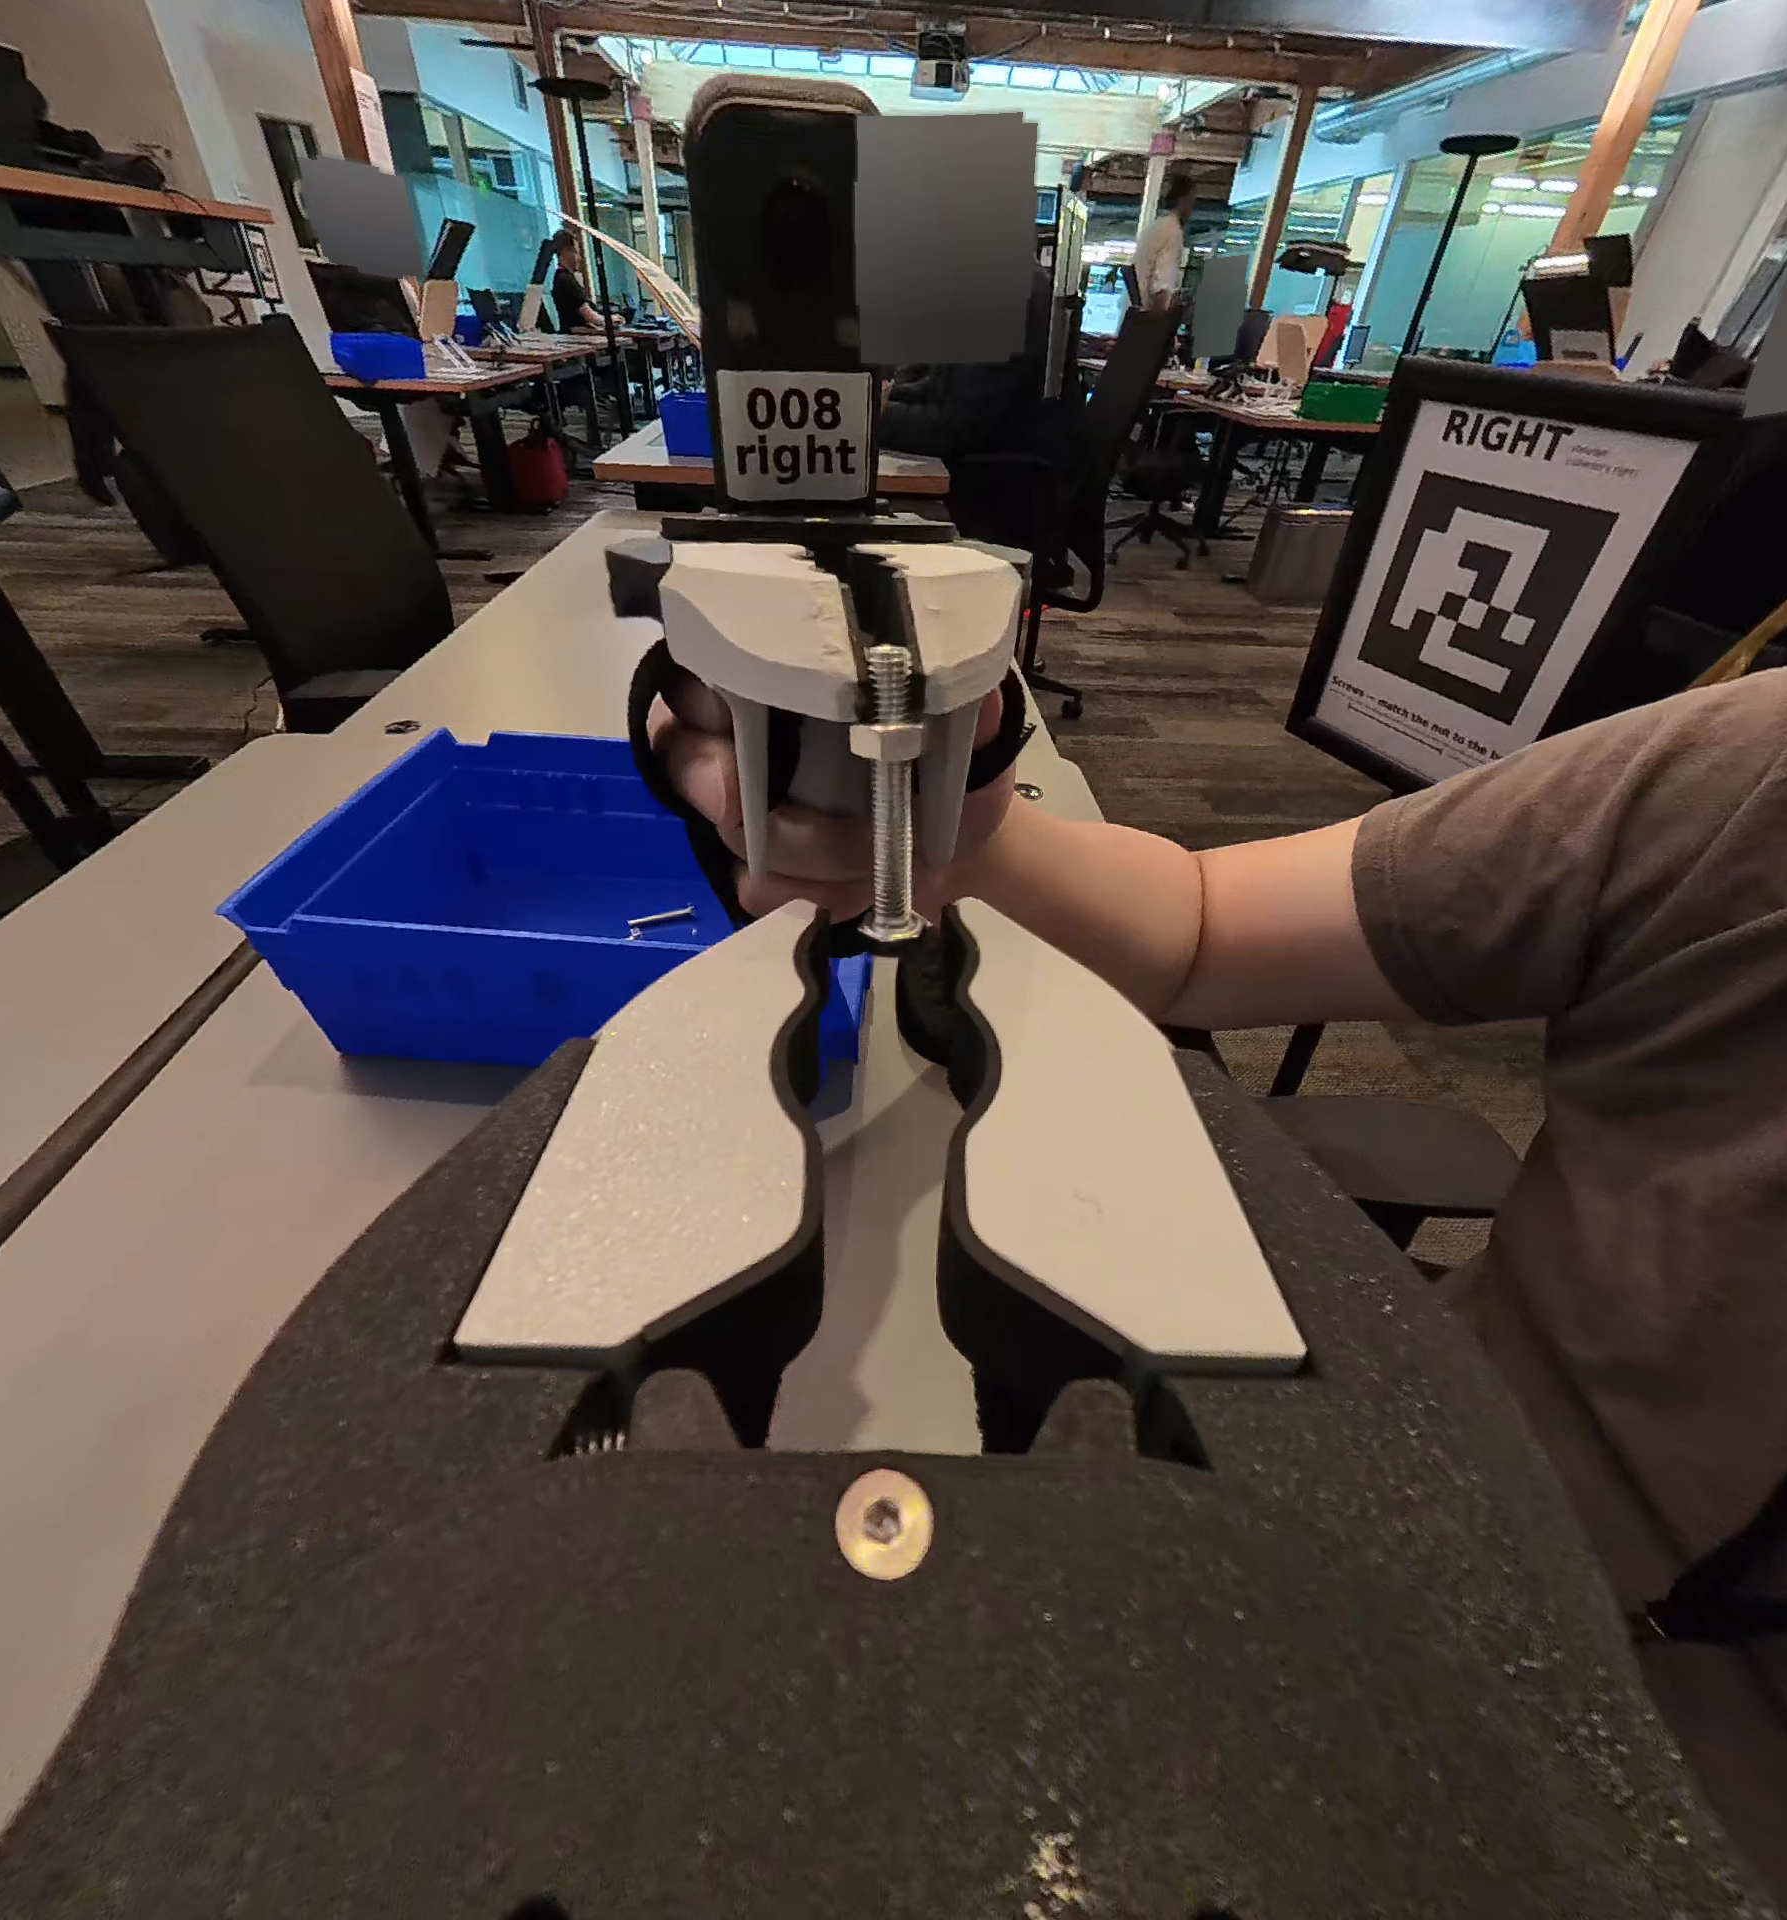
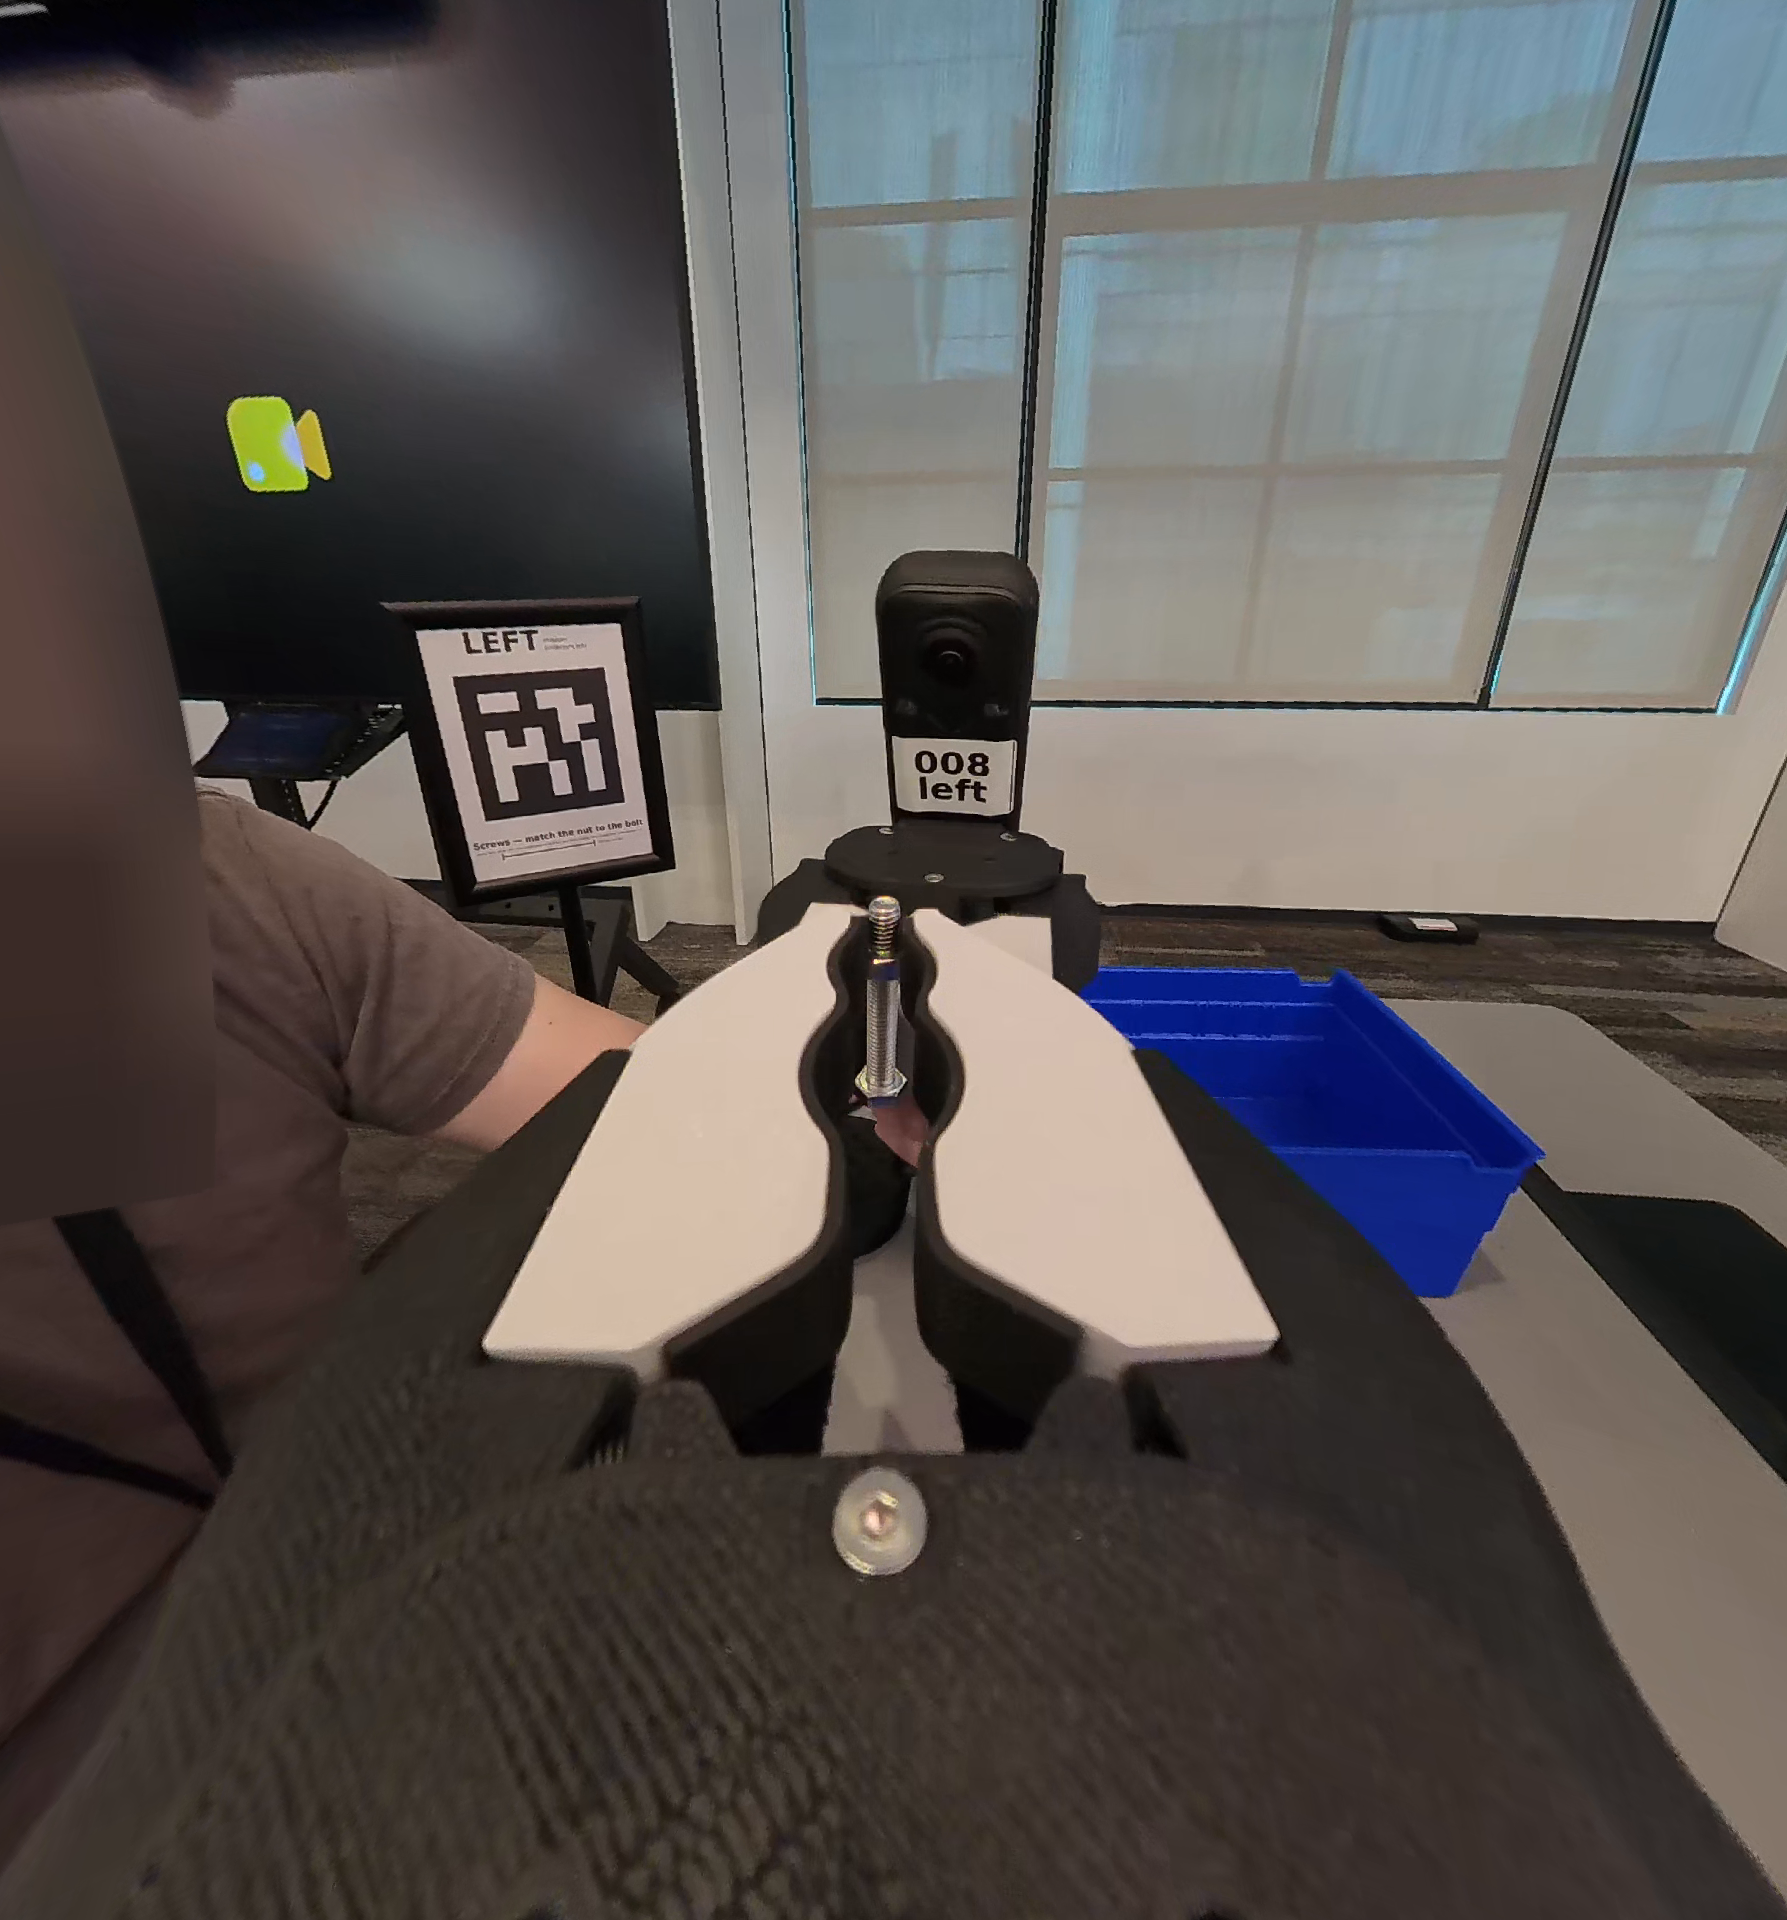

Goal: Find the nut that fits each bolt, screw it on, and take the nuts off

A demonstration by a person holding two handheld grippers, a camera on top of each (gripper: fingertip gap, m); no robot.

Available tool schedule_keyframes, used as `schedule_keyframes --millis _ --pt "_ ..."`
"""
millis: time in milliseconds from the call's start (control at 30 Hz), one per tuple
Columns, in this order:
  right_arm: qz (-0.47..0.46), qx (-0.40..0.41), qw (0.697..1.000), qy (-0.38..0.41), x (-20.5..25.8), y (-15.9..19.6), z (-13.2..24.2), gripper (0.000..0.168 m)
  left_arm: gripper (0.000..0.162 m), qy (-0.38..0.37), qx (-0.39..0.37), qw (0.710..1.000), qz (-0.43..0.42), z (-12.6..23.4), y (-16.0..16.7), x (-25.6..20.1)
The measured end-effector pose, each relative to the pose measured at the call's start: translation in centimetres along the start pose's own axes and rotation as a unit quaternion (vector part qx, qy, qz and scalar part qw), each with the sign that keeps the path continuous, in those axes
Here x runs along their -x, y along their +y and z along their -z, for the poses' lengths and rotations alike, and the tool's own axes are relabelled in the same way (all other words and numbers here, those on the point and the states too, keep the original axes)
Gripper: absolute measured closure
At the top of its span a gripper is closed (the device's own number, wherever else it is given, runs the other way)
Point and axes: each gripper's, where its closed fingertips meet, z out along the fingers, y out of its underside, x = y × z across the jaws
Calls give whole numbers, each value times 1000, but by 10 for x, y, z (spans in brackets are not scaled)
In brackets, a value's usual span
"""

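A silver bolt hangs tilted between the two grippers above the grey table. My right gripper is shut on its threaded end; it faces me in the left wrist view. A hex nut sits on the thread just below the right fingertips and looks bluish in the right wrist view. The bolt head lies between the tips of my left gripper, whose jaws stand a little apart with a gap on the head's left side. The head shows through the right fingers' gap.
A blue divided bin stands on the table left of the grippers, with a small bolt inside; it also shows in the right wrist view. The person's arm reaches in from the right. Framed marker signs stand behind. Office chairs stand beyond the table.
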Motion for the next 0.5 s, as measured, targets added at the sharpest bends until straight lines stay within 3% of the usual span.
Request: schedule_keyframes --millis 500 --pt "15 0 1000 18 -4 -1 2 163 151 -20 -14 1000 -12 3 -4 6"
